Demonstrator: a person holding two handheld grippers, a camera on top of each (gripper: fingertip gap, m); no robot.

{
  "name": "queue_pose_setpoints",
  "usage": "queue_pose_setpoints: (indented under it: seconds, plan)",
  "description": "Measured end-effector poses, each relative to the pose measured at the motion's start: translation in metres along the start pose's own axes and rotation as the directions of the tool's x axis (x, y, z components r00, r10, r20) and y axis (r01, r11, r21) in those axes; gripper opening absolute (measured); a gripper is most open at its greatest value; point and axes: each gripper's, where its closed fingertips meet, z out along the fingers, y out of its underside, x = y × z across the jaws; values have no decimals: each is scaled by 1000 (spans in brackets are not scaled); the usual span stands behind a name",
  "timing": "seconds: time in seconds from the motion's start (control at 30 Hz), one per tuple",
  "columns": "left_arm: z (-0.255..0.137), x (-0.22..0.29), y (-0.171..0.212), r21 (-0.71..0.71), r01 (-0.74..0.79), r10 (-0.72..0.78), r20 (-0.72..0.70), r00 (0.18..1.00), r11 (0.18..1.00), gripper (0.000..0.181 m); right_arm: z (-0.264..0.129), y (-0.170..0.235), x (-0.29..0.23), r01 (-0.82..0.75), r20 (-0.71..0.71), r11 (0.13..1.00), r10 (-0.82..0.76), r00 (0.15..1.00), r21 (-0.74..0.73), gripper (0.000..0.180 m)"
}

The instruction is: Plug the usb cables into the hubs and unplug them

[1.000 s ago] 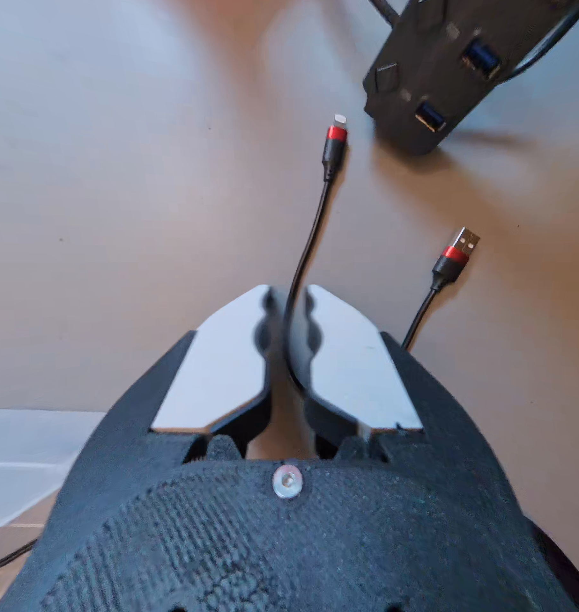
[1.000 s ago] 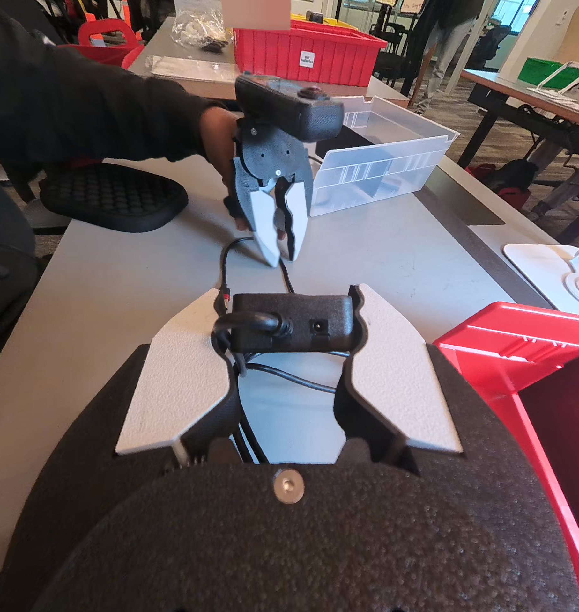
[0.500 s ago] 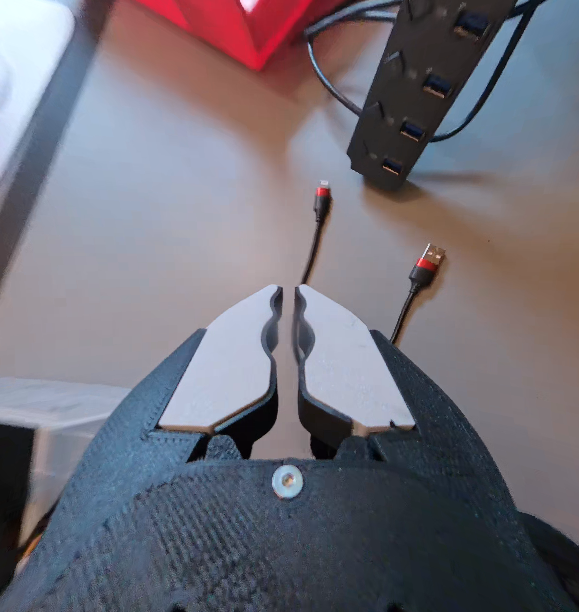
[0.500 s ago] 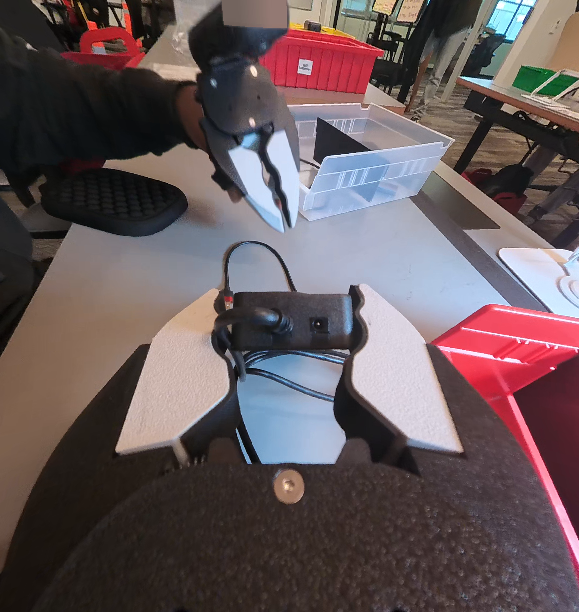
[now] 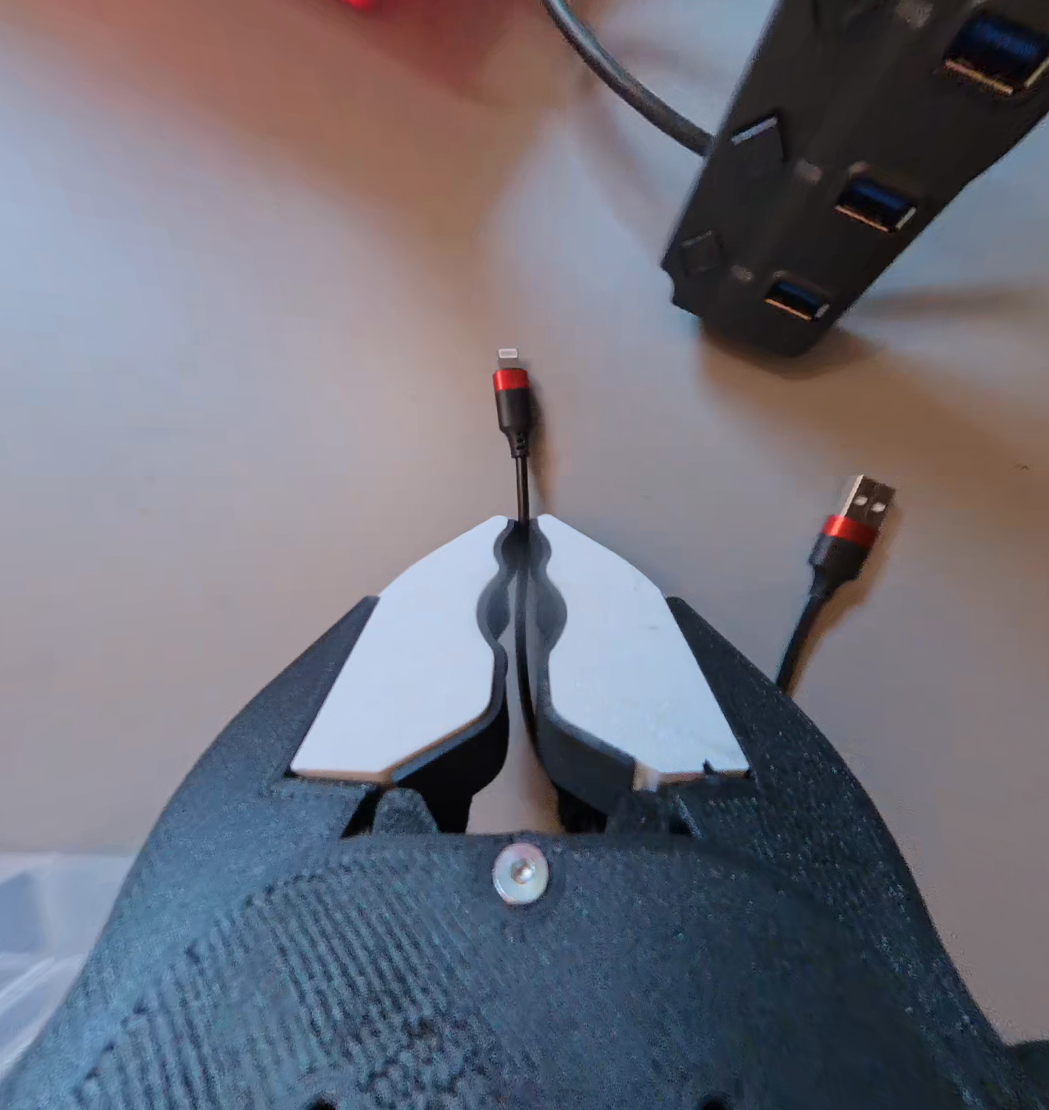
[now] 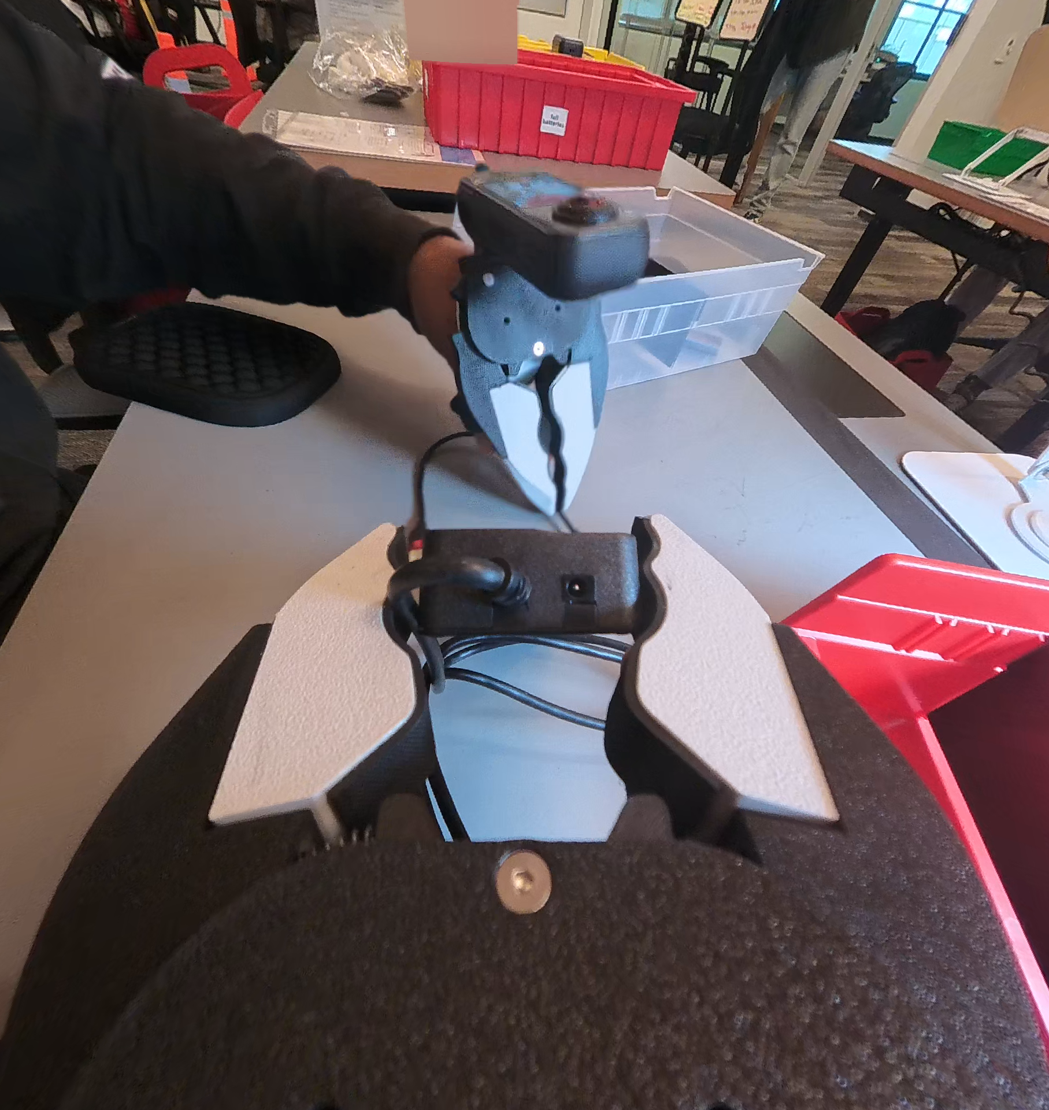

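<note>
Cable handling is the crux here: the thin black cable (image 5: 520,492) looks light and floppy, so pinching the cord gives little control over its ends, while the stiff moulded plug bodies behind the red collars are, I judge, the better places to take hold. The left hand-held gripper (image 5: 523,521) is clenched on that cord just behind the small flat-tipped plug (image 5: 511,393), which points forward over the table (image 5: 209,360). One cable shows, with two plugs counted: the small one and a USB-A plug (image 5: 852,519) lying on the table to the right, well apart from any port. The hub (image 5: 840,198) looks rigid and light enough to skid if pushed, so bracing it makes sense; three open ports are visible in the left wrist view, none occupied. The right hand-held gripper (image 6: 522,591) grasps the hub's rear end (image 6: 528,579) across its width, jaws spread wide around it, beside a red bin (image 6: 930,630). One hub is visible. No plugging has yet been done.
</note>
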Motion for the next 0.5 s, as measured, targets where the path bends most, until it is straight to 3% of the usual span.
queue_pose_setpoints:
  seconds: [0.03, 0.2, 0.27, 0.37, 0.43, 0.5]
  plan:
    - [-10, -8, -7, 41, 2, -3, 46, 999, 999, 3, 0, 0, 0, 1, -1, 1000, -1, 1000, 0, 71]
    - [-102, -33, -42, 282, -29, -51, 270, 962, 959, 3, -2, -2, 1, 6, -9, 1000, -6, 1000, 7, 71]
    - [-119, -4, -40, 305, -14, -37, 164, 986, 952, 3, -2, -3, 1, 6, -10, 1000, -6, 1000, 8, 71]
    - [-121, 60, -27, 304, 65, -9, -182, 983, 950, 14, -2, -4, 0, 9, -9, 1000, -9, 1000, 9, 71]
    - [-117, 64, -20, 314, 117, -47, -221, 974, 942, 15, -2, -4, 0, 8, -8, 1000, -8, 1000, 13, 71]
    - [-104, 45, -13, 297, 164, -120, -159, 980, 941, 14, -1, -4, 0, 6, -5, 1000, -6, 1000, 14, 71]
